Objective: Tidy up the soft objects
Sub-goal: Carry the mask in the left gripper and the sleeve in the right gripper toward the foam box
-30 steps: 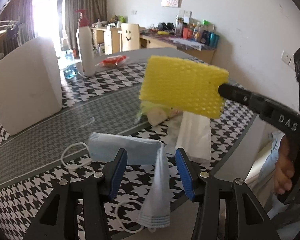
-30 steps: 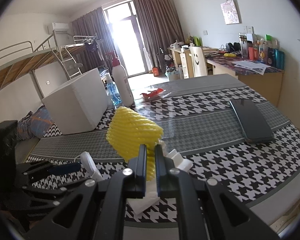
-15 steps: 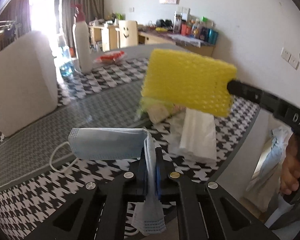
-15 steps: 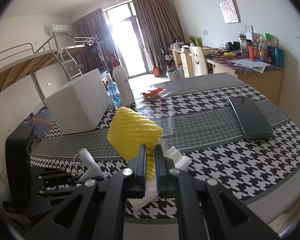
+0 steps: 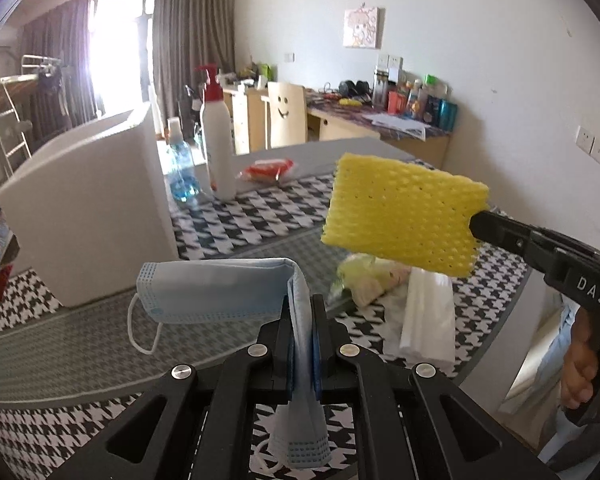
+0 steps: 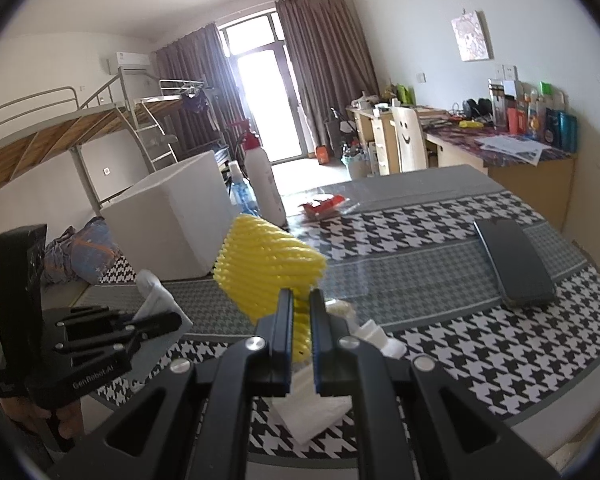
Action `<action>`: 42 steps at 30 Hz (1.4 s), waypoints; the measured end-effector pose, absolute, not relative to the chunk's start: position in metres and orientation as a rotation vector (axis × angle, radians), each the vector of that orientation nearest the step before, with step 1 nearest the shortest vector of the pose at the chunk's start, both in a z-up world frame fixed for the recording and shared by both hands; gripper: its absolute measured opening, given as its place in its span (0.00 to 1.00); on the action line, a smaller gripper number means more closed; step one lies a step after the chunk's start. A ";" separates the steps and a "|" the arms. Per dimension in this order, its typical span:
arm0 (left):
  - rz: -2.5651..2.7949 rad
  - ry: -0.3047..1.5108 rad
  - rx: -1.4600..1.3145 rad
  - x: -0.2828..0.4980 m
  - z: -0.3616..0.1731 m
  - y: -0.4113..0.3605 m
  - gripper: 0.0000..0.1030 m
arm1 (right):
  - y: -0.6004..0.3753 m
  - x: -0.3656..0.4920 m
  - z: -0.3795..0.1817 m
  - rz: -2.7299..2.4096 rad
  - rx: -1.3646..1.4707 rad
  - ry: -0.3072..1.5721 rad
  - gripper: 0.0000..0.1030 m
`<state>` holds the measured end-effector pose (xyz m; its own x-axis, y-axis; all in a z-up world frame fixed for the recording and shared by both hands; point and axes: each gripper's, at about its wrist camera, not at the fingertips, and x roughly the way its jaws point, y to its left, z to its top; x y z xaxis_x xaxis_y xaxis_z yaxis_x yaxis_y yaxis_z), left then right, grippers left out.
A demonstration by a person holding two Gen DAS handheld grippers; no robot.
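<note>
My left gripper (image 5: 302, 312) is shut on a light blue face mask (image 5: 216, 292), which hangs folded over the fingers, lifted off the houndstooth table (image 5: 60, 432). One ear loop (image 5: 140, 332) dangles at its left. My right gripper (image 6: 300, 312) is shut on a yellow foam net sleeve (image 6: 264, 264), held in the air; the sleeve (image 5: 400, 220) shows at the right of the left wrist view, above the table. Beneath it lie a white tissue pack (image 5: 428, 320) and a crumpled yellow-green wrapper (image 5: 364, 276). The left gripper (image 6: 156, 324) with the mask appears at lower left in the right wrist view.
A white foam box (image 5: 84, 208) stands at the left. Behind it are a white pump bottle (image 5: 218, 152), a blue water bottle (image 5: 182, 172) and a red snack packet (image 5: 268, 170). A dark flat case (image 6: 512, 264) lies at the table's right. A hand (image 5: 580, 368) holds the right gripper.
My left gripper closed on the face mask and lifted it off the table. The right gripper kept still with the yellow sleeve.
</note>
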<state>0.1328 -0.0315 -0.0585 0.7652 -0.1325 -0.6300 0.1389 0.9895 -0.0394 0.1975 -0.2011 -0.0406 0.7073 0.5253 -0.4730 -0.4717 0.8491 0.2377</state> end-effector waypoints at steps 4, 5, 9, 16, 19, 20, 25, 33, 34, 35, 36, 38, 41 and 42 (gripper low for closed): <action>-0.140 0.656 0.015 0.131 -0.050 -0.027 0.07 | -0.197 0.198 -0.034 0.557 0.098 0.543 0.10; -0.138 0.648 0.015 0.131 -0.048 -0.026 0.07 | -0.196 0.198 -0.032 0.557 0.098 0.539 0.10; -0.127 0.622 0.007 0.133 -0.038 -0.019 0.07 | -0.192 0.199 -0.027 0.559 0.091 0.527 0.10; -0.100 0.565 0.003 0.135 -0.020 -0.009 0.07 | -0.183 0.202 -0.019 0.564 0.080 0.507 0.10; -0.082 0.547 0.003 0.137 -0.015 -0.004 0.07 | -0.181 0.205 -0.014 0.565 0.086 0.500 0.10; -0.079 0.542 0.003 0.137 -0.014 -0.003 0.07 | -0.180 0.206 -0.013 0.565 0.087 0.498 0.10; -0.063 0.514 -0.003 0.139 -0.004 0.005 0.07 | -0.176 0.207 -0.007 0.563 0.088 0.478 0.10; -0.060 0.462 -0.006 0.137 0.014 0.015 0.07 | -0.165 0.210 0.001 0.568 0.074 0.458 0.10; -0.053 0.456 -0.004 0.136 0.016 0.015 0.07 | -0.165 0.210 0.001 0.569 0.074 0.456 0.10; -0.048 0.449 -0.001 0.136 0.018 0.016 0.07 | -0.164 0.210 0.002 0.570 0.073 0.453 0.10; -0.048 0.442 -0.002 0.136 0.019 0.017 0.07 | -0.163 0.211 0.004 0.570 0.071 0.450 0.10; -0.047 0.438 -0.002 0.136 0.021 0.018 0.07 | -0.161 0.211 0.006 0.571 0.066 0.442 0.10; -0.038 0.436 0.000 0.137 0.023 0.020 0.07 | -0.158 0.211 0.009 0.576 0.063 0.433 0.10; -0.036 0.435 0.000 0.138 0.025 0.021 0.07 | -0.157 0.211 0.011 0.576 0.062 0.430 0.10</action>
<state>0.1381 0.0209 0.0246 0.9061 -0.0351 -0.4216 0.0352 0.9994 -0.0076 0.2107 -0.1574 0.0108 0.7525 0.5404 -0.3765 -0.5148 0.8391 0.1756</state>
